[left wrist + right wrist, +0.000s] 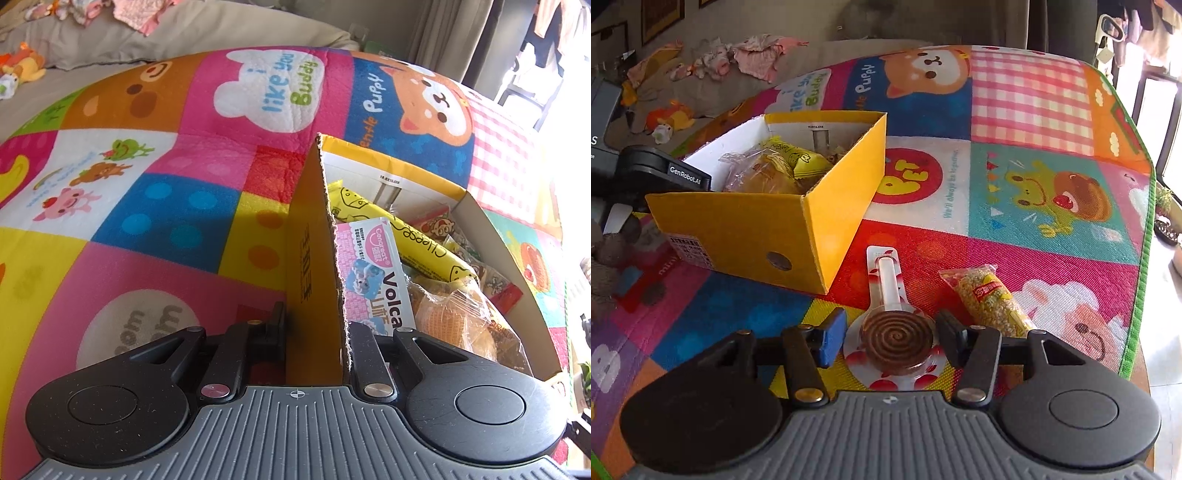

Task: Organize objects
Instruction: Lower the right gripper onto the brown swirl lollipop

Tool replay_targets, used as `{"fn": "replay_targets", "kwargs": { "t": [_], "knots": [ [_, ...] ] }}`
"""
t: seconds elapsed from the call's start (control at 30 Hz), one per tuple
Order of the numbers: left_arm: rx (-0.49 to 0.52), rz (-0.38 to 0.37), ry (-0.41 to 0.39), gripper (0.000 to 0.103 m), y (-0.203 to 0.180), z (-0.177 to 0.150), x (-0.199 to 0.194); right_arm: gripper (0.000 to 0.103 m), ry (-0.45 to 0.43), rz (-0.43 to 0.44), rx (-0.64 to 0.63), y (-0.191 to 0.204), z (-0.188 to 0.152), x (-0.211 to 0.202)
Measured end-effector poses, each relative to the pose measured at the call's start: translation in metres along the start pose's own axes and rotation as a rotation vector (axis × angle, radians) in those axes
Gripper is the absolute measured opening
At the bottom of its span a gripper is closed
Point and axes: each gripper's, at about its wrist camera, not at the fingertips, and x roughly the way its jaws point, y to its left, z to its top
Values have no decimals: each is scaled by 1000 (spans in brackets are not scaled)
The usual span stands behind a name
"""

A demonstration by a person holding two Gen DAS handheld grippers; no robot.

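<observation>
My left gripper (317,325) is shut on the near side wall of the yellow cardboard box (308,229), one finger outside and one inside. In the box lie a yellow Cheese stick pack (399,229), a pink Volca packet (376,273) and a wrapped bun (450,317). In the right wrist view the box (746,229) stands at the left on the mat. My right gripper (891,320) is open, low over the mat. A brown spiral lollipop (897,338) in its white blister card lies between the fingers, stick pointing away. A corn snack bar (990,299) lies just right of the right finger.
The colourful play mat (1027,206) ends in a green border (1145,236) at the right, with floor beyond. A grey cushion with plush toys (670,118) and clothes (757,55) lies behind. The left gripper's black housing (661,170) sits at the box's left side.
</observation>
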Motion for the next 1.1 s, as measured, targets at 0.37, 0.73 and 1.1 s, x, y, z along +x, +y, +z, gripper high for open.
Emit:
{"fn": "replay_targets", "kwargs": {
  "t": [0.37,0.73,1.1],
  "knots": [
    [23,5,0,16,-1,1,-1,53,17,24,49,1,-25,-54],
    [7,9,-2,16,-2,1,0,53,-133,79,74,1,3,-126],
    [-5,10,-10,16,-1,0,-1,53,-375,102,72,8,82,-170]
  ]
}}
